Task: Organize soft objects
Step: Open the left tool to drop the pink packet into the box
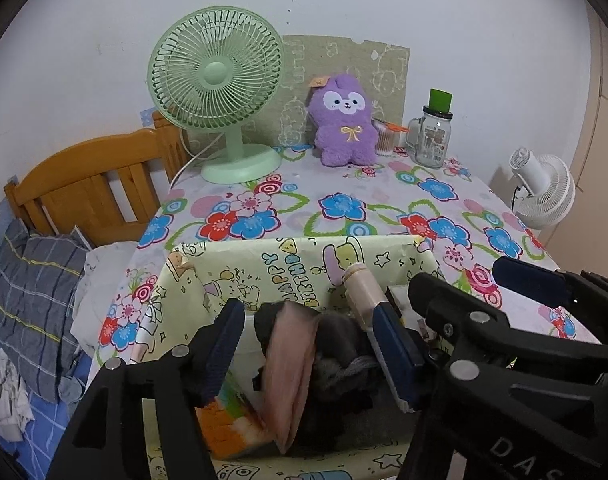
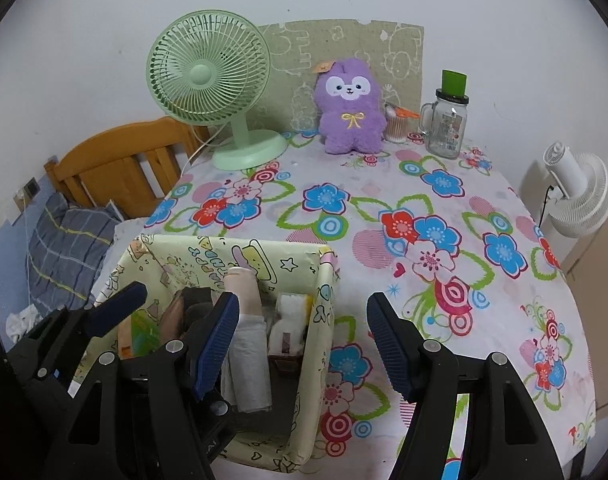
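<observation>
A pale yellow patterned box [image 1: 292, 258] [image 2: 324, 276] stands on the near part of the flowered table. It holds a pink soft item [image 1: 290, 372], dark grey fabric [image 1: 344, 364], a cream roll [image 1: 364, 288] [image 2: 244, 288] and other soft pieces. My left gripper [image 1: 312, 356] is open, its fingers down over the box on either side of the pink item. My right gripper [image 2: 302, 348] is open and empty, straddling the box's right wall. A purple plush toy [image 1: 344, 120] [image 2: 352, 112] sits upright at the table's back.
A green desk fan [image 1: 220, 96] [image 2: 212, 84] stands at the back left. A glass mug jar [image 1: 434, 136] [image 2: 446, 124] and a cotton swab cup [image 1: 386, 138] stand at the back right. A white fan [image 1: 540, 188] is right of the table. A bed with a wooden headboard [image 1: 92, 184] lies left.
</observation>
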The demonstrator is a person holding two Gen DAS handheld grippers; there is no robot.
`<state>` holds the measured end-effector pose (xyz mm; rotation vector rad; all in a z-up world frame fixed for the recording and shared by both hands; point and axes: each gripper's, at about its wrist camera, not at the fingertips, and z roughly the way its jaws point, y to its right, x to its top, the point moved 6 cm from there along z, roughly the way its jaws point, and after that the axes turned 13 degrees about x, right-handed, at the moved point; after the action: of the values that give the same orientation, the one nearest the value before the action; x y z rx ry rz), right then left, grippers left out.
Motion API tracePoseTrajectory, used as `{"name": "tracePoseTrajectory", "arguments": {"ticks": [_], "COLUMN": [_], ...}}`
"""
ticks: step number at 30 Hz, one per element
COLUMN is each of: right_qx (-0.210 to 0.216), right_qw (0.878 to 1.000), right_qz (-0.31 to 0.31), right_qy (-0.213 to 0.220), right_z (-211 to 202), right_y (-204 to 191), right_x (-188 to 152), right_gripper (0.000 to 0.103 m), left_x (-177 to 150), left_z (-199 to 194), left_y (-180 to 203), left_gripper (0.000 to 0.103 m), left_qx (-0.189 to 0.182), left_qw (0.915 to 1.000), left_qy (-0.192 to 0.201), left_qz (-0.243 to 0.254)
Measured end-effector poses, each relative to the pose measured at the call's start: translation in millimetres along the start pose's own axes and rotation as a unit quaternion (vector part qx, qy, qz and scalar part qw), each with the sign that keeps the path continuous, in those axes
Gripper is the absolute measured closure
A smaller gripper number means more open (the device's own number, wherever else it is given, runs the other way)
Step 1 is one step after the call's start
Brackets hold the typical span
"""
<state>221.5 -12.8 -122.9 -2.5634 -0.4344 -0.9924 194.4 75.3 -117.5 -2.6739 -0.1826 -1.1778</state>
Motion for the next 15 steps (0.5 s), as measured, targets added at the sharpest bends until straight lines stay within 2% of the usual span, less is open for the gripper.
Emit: {"name": "tracePoseTrajectory", "arguments": {"ticks": [6, 15], "right_qx": [-0.001, -0.01], "right_qw": [1.0, 1.0], "right_qz": [-0.003, -0.004], "right_qy": [0.005, 0.023], "right_z": [-5, -26], "right_y": [-1, 2], "right_x": [1, 1], "right_gripper": [0.033, 0.033], "left_x": [0, 1], "left_z": [-4, -23], "left_y": [-1, 2], "left_gripper": [0.025, 0.022], "left_qx": [-0.001, 0.002], "left_qw": [1.0, 0.9999], "left_qy": [-0.001, 0.011], "left_qz": [-0.005, -0.008]}}
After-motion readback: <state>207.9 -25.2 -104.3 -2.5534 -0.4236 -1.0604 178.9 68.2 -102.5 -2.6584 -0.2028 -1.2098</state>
